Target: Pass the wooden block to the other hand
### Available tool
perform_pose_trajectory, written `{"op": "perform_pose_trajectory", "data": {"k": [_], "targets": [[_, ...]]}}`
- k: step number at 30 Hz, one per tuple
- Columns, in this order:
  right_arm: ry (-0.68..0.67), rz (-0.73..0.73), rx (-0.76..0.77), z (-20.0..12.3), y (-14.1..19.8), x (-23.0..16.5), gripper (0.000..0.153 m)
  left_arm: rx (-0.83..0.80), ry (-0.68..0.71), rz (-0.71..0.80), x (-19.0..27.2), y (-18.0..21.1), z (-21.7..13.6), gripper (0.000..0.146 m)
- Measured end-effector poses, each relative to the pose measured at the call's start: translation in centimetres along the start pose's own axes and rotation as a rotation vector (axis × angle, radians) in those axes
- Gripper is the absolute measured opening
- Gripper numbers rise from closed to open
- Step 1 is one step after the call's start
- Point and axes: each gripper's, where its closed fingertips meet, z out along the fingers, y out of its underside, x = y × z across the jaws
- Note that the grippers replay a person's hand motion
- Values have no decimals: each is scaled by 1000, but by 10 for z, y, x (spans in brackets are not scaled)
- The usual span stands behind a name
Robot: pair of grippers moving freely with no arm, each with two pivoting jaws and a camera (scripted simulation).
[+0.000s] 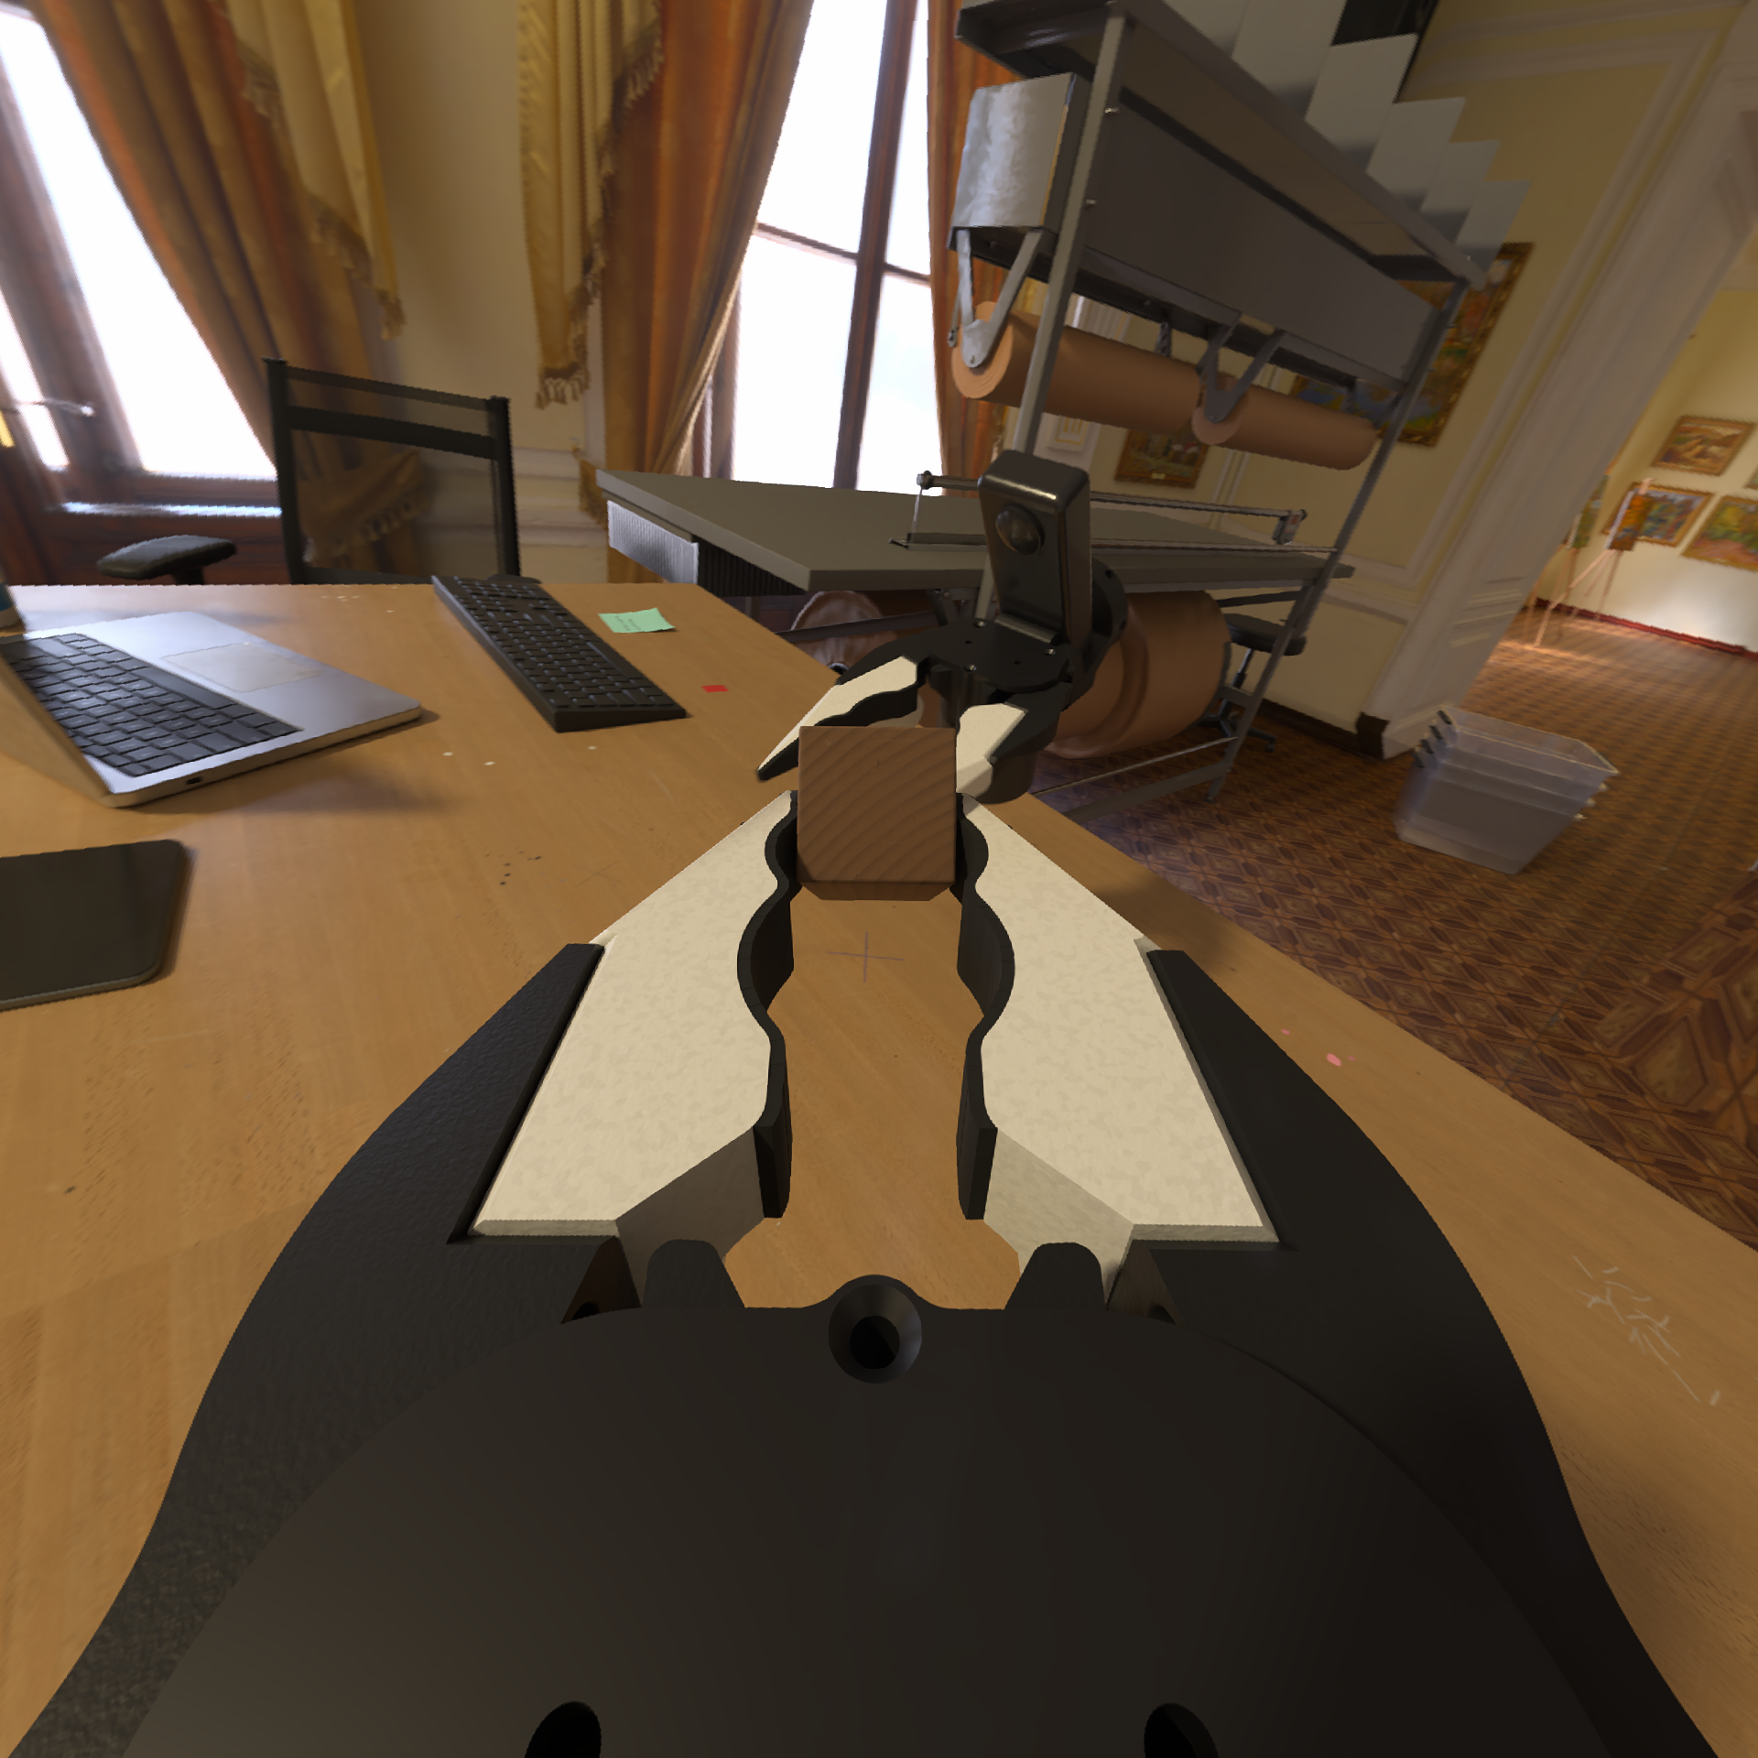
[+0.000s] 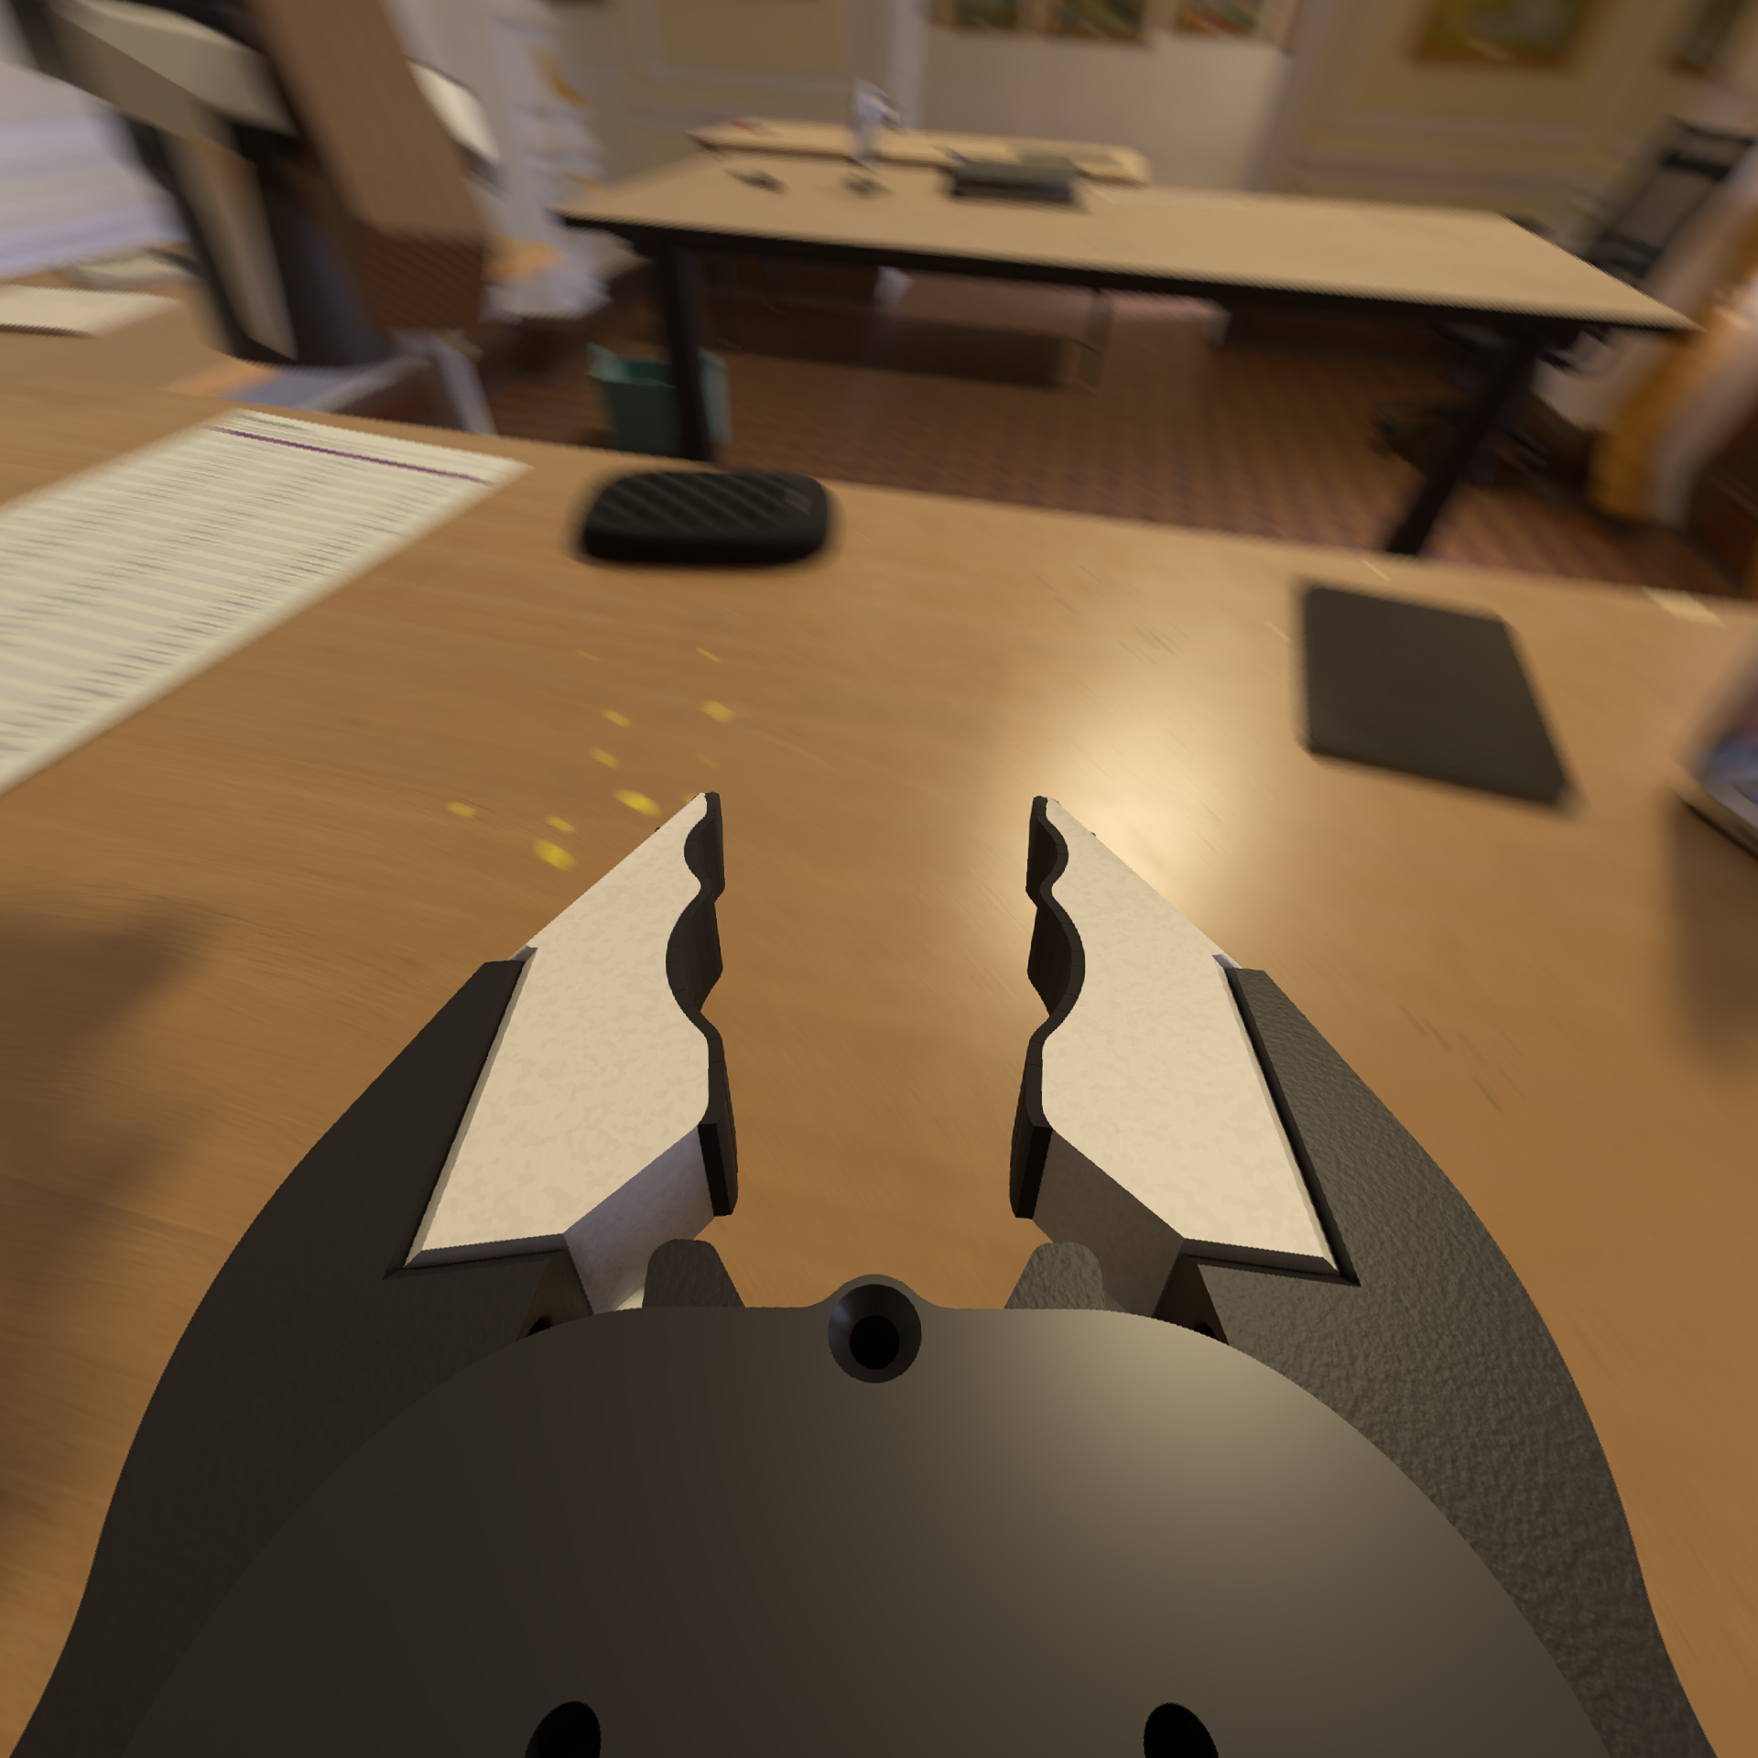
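Observation:
The wooden block [image 1: 875,799], a brown cube with visible grain, is held between the tips of my left gripper [image 1: 875,842], a little above the wooden desk [image 1: 380,1046]. My right gripper faces it from just beyond, tilted downward. Its white fingers [image 1: 847,709] are spread to either side of the block's far upper part; I cannot tell whether they touch it. In the right wrist view, which is motion-blurred, my right gripper [image 2: 875,809] is open with only desk between the fingers; the block does not show there.
A laptop [image 1: 171,704], a black keyboard [image 1: 552,656], a dark phone [image 1: 86,913] and a green note [image 1: 635,621] lie to the left. The desk edge runs diagonally at right. The right wrist view shows a printed sheet [image 2: 190,571], a black pad [image 2: 704,518] and a dark notebook [image 2: 1427,694].

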Motion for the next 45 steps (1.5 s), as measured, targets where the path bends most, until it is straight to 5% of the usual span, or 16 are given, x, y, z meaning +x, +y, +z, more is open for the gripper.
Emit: {"op": "perform_pose_trajectory", "data": {"k": [6,9,20,25,45], "targets": [[-274,-62,96,80,-42,-82,60,7,58,-6,11,0,11,30],[-325,-113,143,84,-50,-91,0,-17,33,5,8,5,6,30],[-124,-347,-77,44,-170,-53,0,-299,-211,220,-13,67,9,30],[14,-421,-86,19,-232,-36,0,-290,-219,223,-14,70,16,30],[343,-463,-80,-50,-273,28,0,-117,-257,82,-33,67,-14,30]]}}
